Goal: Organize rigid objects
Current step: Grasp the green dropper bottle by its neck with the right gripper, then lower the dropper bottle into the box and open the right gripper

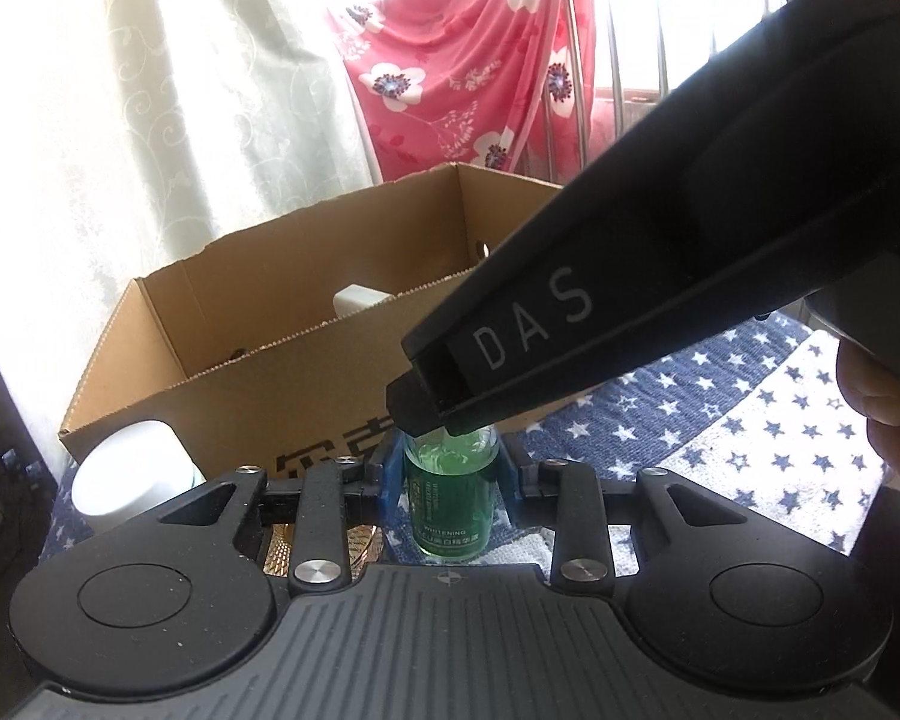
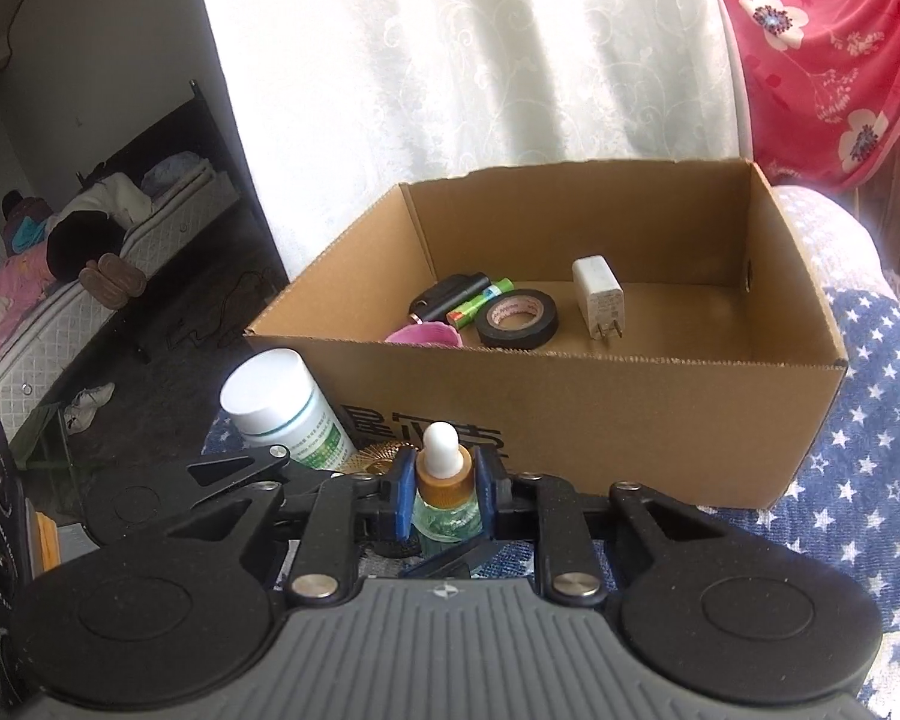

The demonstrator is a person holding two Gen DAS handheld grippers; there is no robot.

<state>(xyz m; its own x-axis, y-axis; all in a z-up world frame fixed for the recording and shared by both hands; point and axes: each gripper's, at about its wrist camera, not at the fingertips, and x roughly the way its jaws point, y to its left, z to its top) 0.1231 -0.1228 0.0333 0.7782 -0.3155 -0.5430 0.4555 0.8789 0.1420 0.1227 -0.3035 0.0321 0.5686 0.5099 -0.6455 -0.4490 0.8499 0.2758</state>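
Just before the cardboard box's (image 2: pixel 570 420) near wall, the dropper bottle (image 2: pixel 447 489) stands upright; left gripper (image 1: pixel 450 468) fingers clamp its body, right gripper (image 2: pixel 444 492) fingers its collar; box lies straight ahead

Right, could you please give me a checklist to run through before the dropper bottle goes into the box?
1. Pads of the left gripper pressing on the body of the green dropper bottle: ok.
2. Pads of the right gripper clamped on the bottle's gold collar: ok.
3. Bottle upright between both grips: ok.
4. Top of the cardboard box open, with bare floor to the right of the charger: ok.
5. The white jar out of the way: ok, it stands off to the left of the bottle.
6. Dropper cap screwed tight: cannot tell.
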